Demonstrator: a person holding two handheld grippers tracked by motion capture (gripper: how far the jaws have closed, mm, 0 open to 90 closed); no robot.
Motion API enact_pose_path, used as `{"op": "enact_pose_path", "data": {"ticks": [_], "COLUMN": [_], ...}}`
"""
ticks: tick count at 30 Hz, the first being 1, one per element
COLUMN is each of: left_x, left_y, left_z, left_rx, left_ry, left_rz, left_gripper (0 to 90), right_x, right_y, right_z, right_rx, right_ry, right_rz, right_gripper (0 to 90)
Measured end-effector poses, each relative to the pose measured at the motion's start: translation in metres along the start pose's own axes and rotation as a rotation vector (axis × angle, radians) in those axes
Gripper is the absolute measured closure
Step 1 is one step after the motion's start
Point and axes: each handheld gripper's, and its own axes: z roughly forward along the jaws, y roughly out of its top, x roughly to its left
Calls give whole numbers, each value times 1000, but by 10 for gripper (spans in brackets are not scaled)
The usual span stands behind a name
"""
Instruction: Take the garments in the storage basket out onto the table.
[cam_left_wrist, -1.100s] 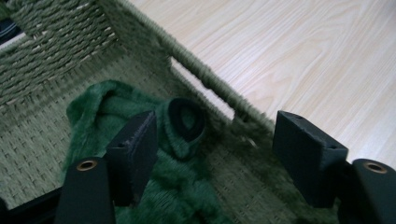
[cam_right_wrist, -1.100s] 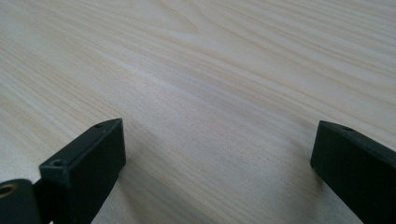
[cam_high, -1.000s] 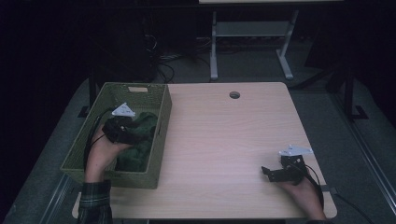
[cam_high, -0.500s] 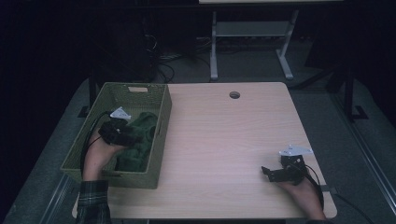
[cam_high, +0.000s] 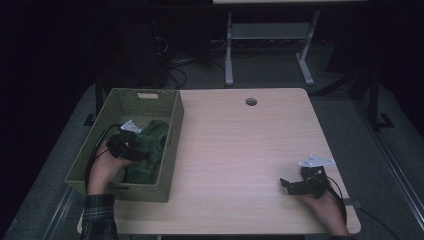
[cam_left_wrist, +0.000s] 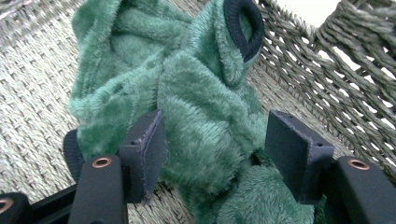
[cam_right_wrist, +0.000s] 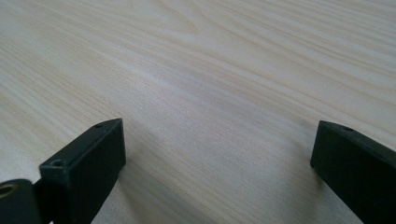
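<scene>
Both jaws of my left gripper (cam_left_wrist: 212, 154) stand apart, one on each side of a fold of the green plush garment (cam_left_wrist: 187, 116). The left pad touches the fleece, the right one is just beside it, so nothing is pinched yet; they have just been closing a little. This garment lies crumpled in the woven green basket (cam_high: 172, 132) at the left of the surface (cam_high: 240, 150), directly in front of my left jaws and slightly below. Its bundle runs from near to far, across my opening. It is fluffy, with dark ribbed cuffs. My right gripper (cam_high: 300, 184) rests at the near right edge, well apart, jaws wide over bare wood, so the left hand is much nearer.
</scene>
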Motion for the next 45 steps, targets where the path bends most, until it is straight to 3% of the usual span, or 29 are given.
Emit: {"op": "enact_pose_path", "data": {"ticks": [13, 22, 26, 37, 45], "left_x": [2, 6, 7, 10, 8], "left_y": [-4, -5, -5, -3, -2], "left_z": [20, 18, 15, -5, -25], "left_rx": [88, 112, 84, -39, -175], "left_ry": [-15, -34, -48, -48, -46], "left_rz": [-9, -75, -118, -154, -178], "left_gripper": [442, 746, 790, 825, 848], "right_x": [0, 0, 0, 0, 0], "right_y": [0, 0, 0, 0, 0], "right_z": [0, 0, 0, 0, 0], "right_rx": [0, -1, -2, -2, -2], "right_ry": [0, -1, -2, -1, -1], "right_rz": [0, 1, 0, 1, 1], "right_gripper": [29, 31, 31, 31, 31]}}
